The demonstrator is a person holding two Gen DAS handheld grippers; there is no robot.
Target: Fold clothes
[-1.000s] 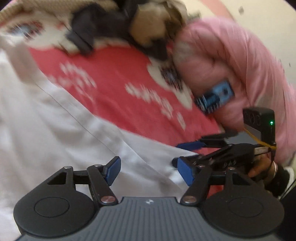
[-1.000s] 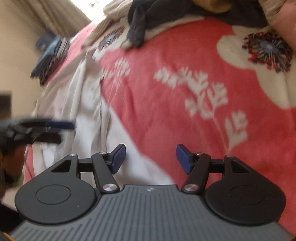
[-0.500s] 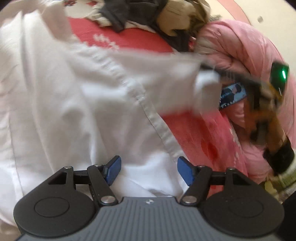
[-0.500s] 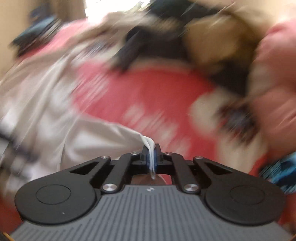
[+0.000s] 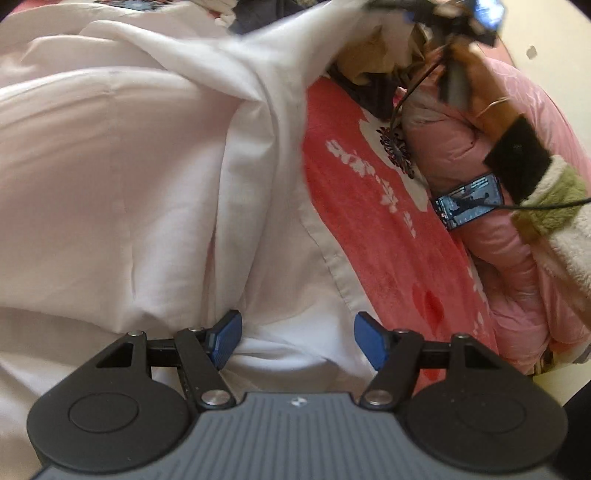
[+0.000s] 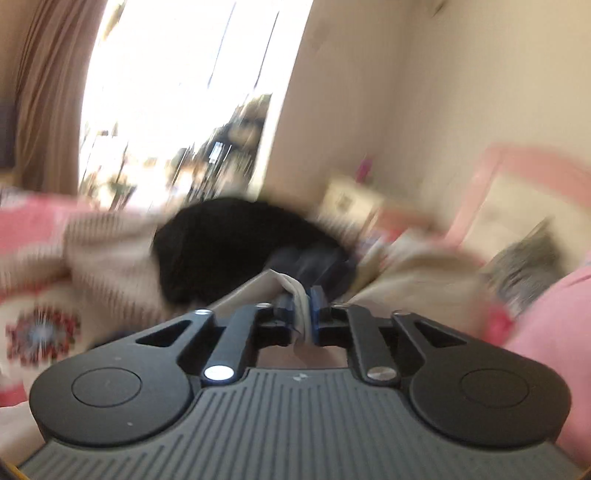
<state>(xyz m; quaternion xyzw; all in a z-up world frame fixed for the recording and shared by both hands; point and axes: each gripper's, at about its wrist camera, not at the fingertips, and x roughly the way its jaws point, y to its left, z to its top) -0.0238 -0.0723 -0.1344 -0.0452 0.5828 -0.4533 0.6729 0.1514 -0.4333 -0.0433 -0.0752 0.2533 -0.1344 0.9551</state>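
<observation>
**White garment lifted by one corner, left claw waiting over the cloth**

While the left gripper (image 5: 297, 341) hangs with its blue pads spread wide and nothing between them, the white garment (image 5: 129, 192) lies right under and ahead of it, bunched in soft folds across the red floral blanket (image 5: 369, 221). Just beyond the right pad, a hemmed edge of the cloth runs away from the claw over the blanket. Further ahead and up to the right, the fabric rises in a taut sheet to the right gripper (image 5: 402, 9), seen there blurred at the top of the view, with the person's hand (image 5: 476, 70) behind it.

From its own camera, the right gripper (image 6: 303, 308) has its pads pressed together on a doubled strip of white cloth, which trails off down to its left. Beyond it lie a black garment (image 6: 229, 243) and other heaped clothes, all smeared by motion, with a bright window far behind.

As I judge it, the step in hand is carrying a held corner up and across, either to spread the piece out or to lay one part over another; the pictures do not settle which. Next, the lifted edge needs a partner: the left claw should close on the near hem just ahead of its pads, so both hold the cloth level and the fold lands without dragging the bunched part askew.
</observation>
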